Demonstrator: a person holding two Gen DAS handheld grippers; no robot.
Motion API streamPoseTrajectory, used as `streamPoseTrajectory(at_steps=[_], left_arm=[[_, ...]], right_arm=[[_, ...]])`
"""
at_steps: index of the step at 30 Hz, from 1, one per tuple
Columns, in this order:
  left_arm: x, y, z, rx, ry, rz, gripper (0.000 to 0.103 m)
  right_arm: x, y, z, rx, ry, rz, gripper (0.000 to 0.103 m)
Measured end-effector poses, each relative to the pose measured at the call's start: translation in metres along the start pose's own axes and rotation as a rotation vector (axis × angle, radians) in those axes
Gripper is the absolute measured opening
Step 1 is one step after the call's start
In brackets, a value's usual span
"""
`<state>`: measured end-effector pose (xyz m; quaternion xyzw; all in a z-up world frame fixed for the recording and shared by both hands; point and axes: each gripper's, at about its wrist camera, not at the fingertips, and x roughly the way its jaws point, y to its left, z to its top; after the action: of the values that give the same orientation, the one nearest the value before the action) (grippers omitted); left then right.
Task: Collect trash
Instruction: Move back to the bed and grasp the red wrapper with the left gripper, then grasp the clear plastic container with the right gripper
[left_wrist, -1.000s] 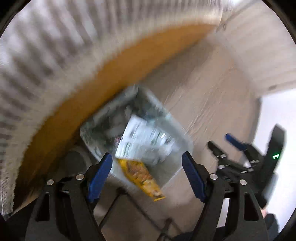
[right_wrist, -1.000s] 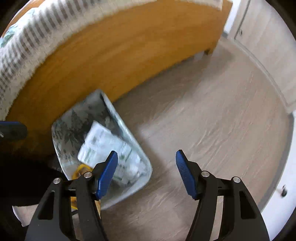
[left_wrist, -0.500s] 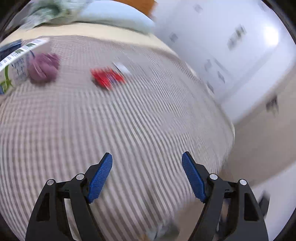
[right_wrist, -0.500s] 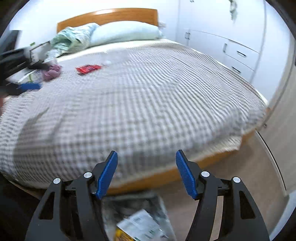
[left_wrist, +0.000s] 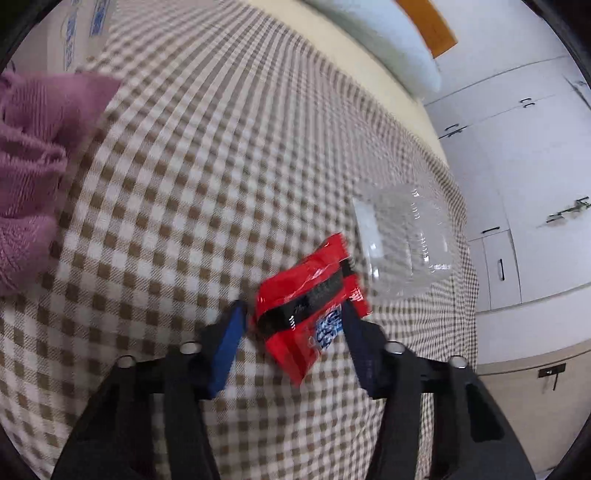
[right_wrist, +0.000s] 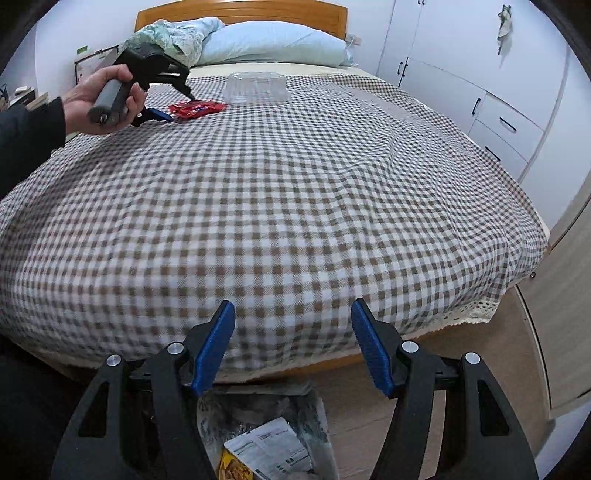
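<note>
Checked bedspread (right_wrist: 295, 184): left gripper (left_wrist: 291, 325), fingers wide and holding nothing, straddles a red wrapper (left_wrist: 308, 306) beside a clear tray (left_wrist: 402, 243), ready to close; right gripper (right_wrist: 291, 339) gapes empty above the bin (right_wrist: 266, 435).

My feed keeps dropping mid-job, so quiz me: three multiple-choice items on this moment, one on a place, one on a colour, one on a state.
1. Where does the clear plastic container lie?
A. on the floor
B. on the checked bedspread, beside the wrapper
C. in the trash bag

2. What colour is the wrapper between the left gripper fingers?
A. red
B. green
C. yellow

3. How is the right gripper?
A. shut on the wrapper
B. shut on the container
C. open, holding nothing

Key: B, it rests on the bed next to the wrapper; A, red film with a dark band; C, its fingers stand apart over the trash bag.
</note>
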<state>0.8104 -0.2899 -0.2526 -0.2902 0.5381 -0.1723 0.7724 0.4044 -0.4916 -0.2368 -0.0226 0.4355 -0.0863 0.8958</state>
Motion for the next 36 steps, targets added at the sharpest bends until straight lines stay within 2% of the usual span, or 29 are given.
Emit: streamPoseTrajectory(at_steps=[1, 2, 4, 8, 10, 13, 14, 16, 18, 19, 20, 23, 26, 29, 30, 31, 32, 34, 36], left_arm=[[0.001, -0.002, -0.001, 0.015, 0.012, -0.022, 0.0], [-0.001, -0.006, -0.005, 0.025, 0.015, -0.029, 0.0], [-0.019, -0.013, -0.018, 0.059, -0.032, -0.065, 0.0], [-0.066, -0.012, -0.042, 0.115, -0.088, -0.12, 0.0], [-0.102, -0.006, -0.052, 0.141, -0.138, -0.134, 0.0], [-0.149, 0.002, -0.069, 0.191, -0.206, -0.156, 0.0], [-0.163, 0.007, -0.073, 0.211, -0.231, -0.148, 0.0], [-0.175, 0.013, -0.081, 0.272, -0.221, -0.16, 0.0], [-0.182, 0.025, -0.077, 0.304, -0.254, -0.107, 0.0], [-0.194, 0.039, -0.079, 0.314, -0.27, -0.104, 0.0], [-0.202, 0.051, -0.074, 0.305, -0.279, -0.108, 0.0], [-0.205, 0.063, -0.066, 0.24, -0.236, -0.188, 0.0], [-0.218, 0.066, -0.068, 0.283, -0.261, -0.17, 0.0], [-0.228, 0.08, -0.062, 0.237, -0.257, -0.2, 0.0], [-0.227, 0.076, -0.061, 0.228, -0.256, -0.208, 0.0], [-0.228, 0.08, -0.059, 0.222, -0.259, -0.206, 0.0], [-0.23, 0.083, -0.056, 0.22, -0.263, -0.197, 0.0], [-0.231, 0.085, -0.055, 0.224, -0.266, -0.192, 0.0], [-0.233, 0.086, -0.056, 0.222, -0.271, -0.191, 0.0]], right_arm=[[0.003, -0.001, 0.004, 0.008, -0.002, 0.007, 0.063], [0.005, -0.002, 0.008, 0.014, -0.008, 0.015, 0.063], [0.008, 0.002, 0.019, 0.007, -0.022, 0.02, 0.063], [0.007, 0.018, 0.056, -0.038, -0.104, 0.04, 0.063], [0.01, 0.02, 0.081, -0.01, -0.135, 0.104, 0.063], [0.031, 0.009, 0.122, 0.141, -0.132, 0.292, 0.064], [0.045, 0.004, 0.14, 0.213, -0.12, 0.354, 0.073], [0.073, -0.003, 0.172, 0.38, -0.103, 0.436, 0.076], [0.102, -0.01, 0.199, 0.56, -0.123, 0.545, 0.077], [0.122, -0.01, 0.215, 0.631, -0.128, 0.604, 0.078], [0.141, -0.009, 0.23, 0.683, -0.121, 0.623, 0.078], [0.197, -0.002, 0.267, 0.834, -0.078, 0.629, 0.078], [0.243, 0.0, 0.284, 0.977, -0.017, 0.556, 0.078], [0.273, 0.004, 0.285, 1.075, 0.005, 0.488, 0.078], [0.274, 0.002, 0.289, 1.074, -0.03, 0.475, 0.078], [0.273, 0.003, 0.294, 1.056, -0.049, 0.469, 0.065], [0.276, 0.004, 0.298, 1.046, -0.036, 0.486, 0.061], [0.275, 0.006, 0.3, 1.043, -0.018, 0.535, 0.056], [0.263, 0.006, 0.296, 0.997, -0.026, 0.536, 0.054]])
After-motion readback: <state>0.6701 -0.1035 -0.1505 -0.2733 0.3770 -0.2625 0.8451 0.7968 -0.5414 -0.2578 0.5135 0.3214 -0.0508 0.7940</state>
